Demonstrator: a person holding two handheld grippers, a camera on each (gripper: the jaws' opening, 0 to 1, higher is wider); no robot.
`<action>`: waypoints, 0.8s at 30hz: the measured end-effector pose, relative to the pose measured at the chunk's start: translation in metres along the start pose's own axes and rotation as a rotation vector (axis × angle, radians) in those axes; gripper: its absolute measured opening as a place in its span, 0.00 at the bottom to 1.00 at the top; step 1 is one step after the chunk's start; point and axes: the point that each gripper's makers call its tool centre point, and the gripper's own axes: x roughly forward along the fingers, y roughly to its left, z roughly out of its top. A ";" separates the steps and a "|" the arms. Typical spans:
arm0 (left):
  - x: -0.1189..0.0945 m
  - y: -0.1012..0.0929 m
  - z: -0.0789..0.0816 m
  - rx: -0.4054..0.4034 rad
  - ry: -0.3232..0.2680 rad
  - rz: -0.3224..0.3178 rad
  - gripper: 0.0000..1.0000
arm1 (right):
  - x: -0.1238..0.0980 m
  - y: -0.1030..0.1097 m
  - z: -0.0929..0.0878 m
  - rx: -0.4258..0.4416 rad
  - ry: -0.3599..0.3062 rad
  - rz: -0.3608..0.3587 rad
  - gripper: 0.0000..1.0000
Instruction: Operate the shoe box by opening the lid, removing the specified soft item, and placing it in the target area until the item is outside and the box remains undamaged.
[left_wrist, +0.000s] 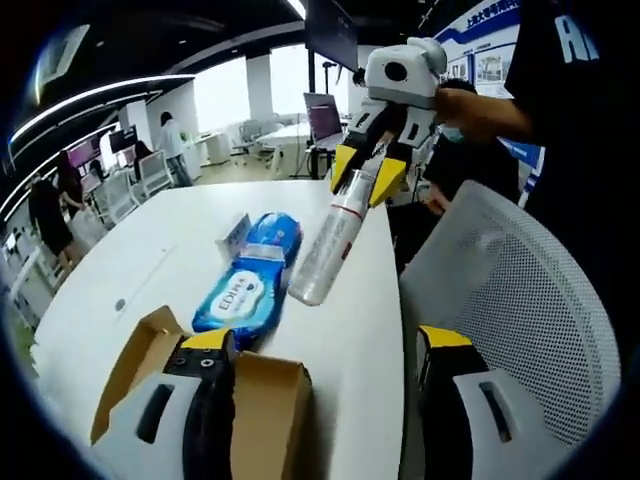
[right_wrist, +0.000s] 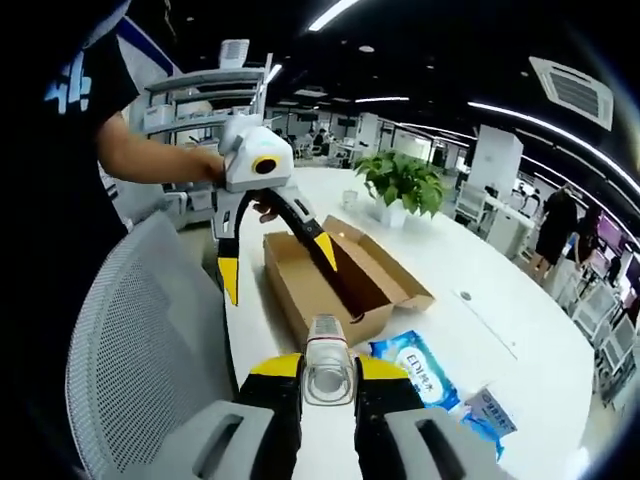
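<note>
Box (left_wrist: 200, 400) cut off at 6 o'clock behind the left gripper (left_wrist: 325, 400). Bottle (right_wrist: 327, 372) foreshortened; label unreadable. Small packet (right_wrist: 492, 412) print too small.

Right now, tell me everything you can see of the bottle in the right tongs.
The bottle is a slim clear plastic cylinder with a white label bearing red marks and a clear cap. The right tongs are shut on its upper part, their yellow tips on either side. It hangs slanted in the air above the white table, lower end free, beside the blue wipes pack, touching neither. In the right gripper view it shows end-on between the tongs.
</note>
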 end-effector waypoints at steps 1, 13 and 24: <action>-0.002 0.000 0.000 -0.007 -0.005 0.006 0.78 | -0.001 -0.003 0.001 -0.010 0.007 -0.001 0.14; -0.026 0.002 -0.022 -0.077 -0.013 0.112 0.88 | -0.011 -0.056 0.010 -0.132 0.107 0.000 0.14; -0.049 0.007 -0.034 -0.151 -0.058 0.225 0.94 | -0.006 -0.087 0.026 -0.237 0.183 0.030 0.15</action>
